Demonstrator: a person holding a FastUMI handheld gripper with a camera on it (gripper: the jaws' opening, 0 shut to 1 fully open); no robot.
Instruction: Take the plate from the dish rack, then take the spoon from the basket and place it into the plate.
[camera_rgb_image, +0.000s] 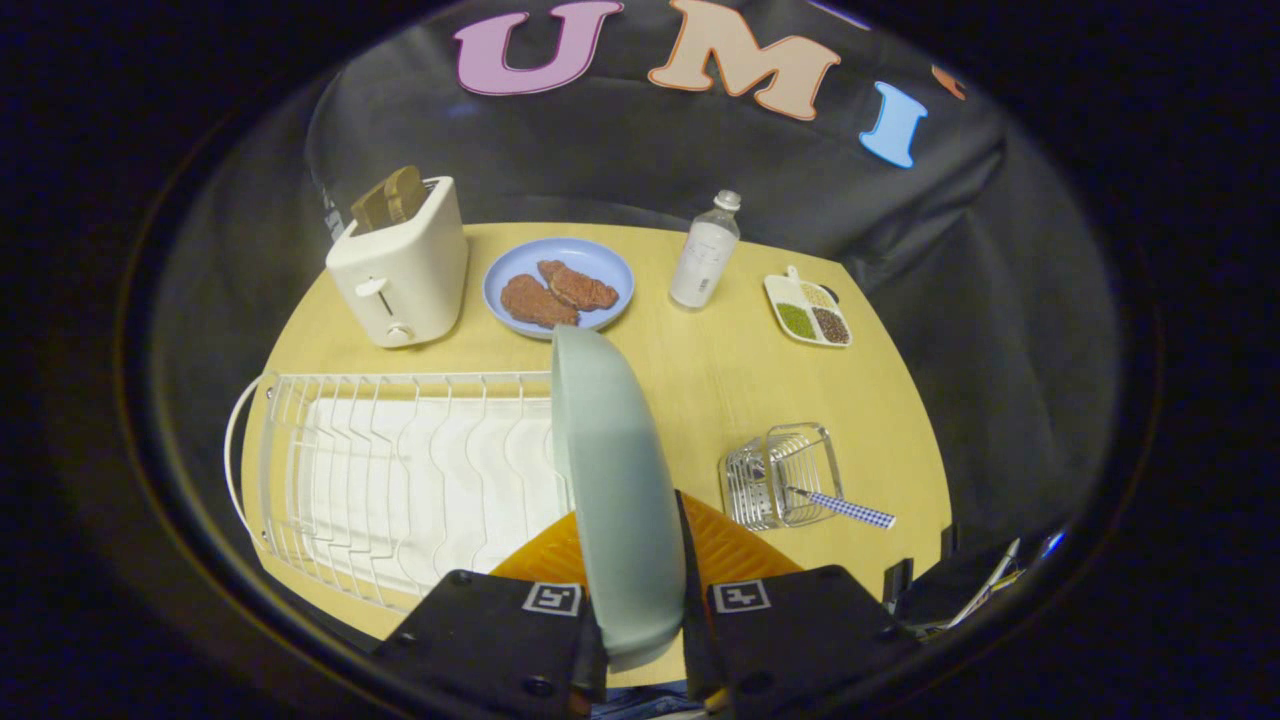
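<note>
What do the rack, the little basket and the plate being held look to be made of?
Rack: probably coated wire, since its thin rods are matte white. Basket: bare metal wire, shiny and silvery. Plate: pale green, smooth and matte, so likely plastic or glazed ceramic; the look leaves that open. The gripper holds it edge-on, with both jaws pressed on its rim.

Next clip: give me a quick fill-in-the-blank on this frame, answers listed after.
1. The gripper is shut on the ____, held on edge between its fingers.
2. The spoon lies in the wire ____.
3. The blue dish beside the toaster holds two pieces of ____.
4. The bottle stands ____ on the table.

Answers: plate; basket; meat; upright
</note>
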